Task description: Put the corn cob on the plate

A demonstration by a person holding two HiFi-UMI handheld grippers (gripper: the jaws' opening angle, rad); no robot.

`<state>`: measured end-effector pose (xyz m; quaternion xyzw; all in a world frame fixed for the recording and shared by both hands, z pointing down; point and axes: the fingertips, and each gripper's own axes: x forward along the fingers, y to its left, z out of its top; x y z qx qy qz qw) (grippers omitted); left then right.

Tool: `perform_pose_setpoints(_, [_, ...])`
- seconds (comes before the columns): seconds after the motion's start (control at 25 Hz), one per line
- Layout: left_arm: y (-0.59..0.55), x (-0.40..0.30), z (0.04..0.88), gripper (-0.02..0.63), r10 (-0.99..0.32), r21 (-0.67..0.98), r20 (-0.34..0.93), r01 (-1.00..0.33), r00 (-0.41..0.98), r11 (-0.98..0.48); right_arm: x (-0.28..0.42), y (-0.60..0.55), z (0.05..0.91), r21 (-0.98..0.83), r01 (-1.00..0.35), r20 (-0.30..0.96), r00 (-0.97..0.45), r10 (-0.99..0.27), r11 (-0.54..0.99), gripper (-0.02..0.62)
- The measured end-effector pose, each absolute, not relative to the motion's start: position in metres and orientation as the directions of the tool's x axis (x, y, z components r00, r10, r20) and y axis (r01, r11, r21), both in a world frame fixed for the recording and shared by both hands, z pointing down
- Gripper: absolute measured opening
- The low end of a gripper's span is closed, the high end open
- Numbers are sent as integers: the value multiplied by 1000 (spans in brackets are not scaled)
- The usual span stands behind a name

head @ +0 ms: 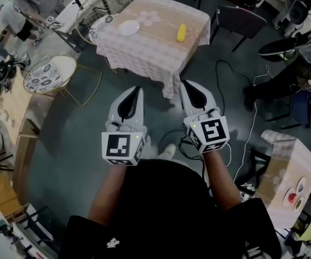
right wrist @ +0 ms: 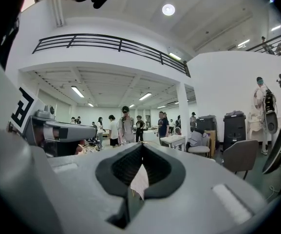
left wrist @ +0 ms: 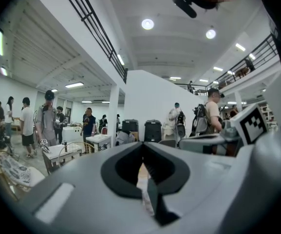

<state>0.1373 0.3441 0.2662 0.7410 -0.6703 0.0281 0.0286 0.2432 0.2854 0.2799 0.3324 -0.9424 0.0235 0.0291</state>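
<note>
Grey left tool [head: 138,90], right tool [head: 184,84] level, jaws together

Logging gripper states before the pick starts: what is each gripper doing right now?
Left gripper: closed, jaws together, nothing held.
Right gripper: closed, jaws together, nothing held.

You see corn cob [head: 181,33] yellow; plate [head: 129,27] white; tablecloth [head: 155,47] pink, floral. Your left gripper [head: 138,89], right gripper [head: 184,83] grey-white, markers black-and-white.

The table [head: 156,50] is reachable along its near edge, bare between plate [head: 129,27] and corn cob [head: 181,33]; a wire chair [head: 97,11] crowds its left edge.
</note>
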Motion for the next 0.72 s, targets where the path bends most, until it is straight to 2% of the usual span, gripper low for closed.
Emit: perform_pose_setpoints(0.72, [261, 35, 263, 8, -988, 26, 69, -990, 141, -139, 150, 204, 278, -3, -681, 88, -729, -678, 732, 2])
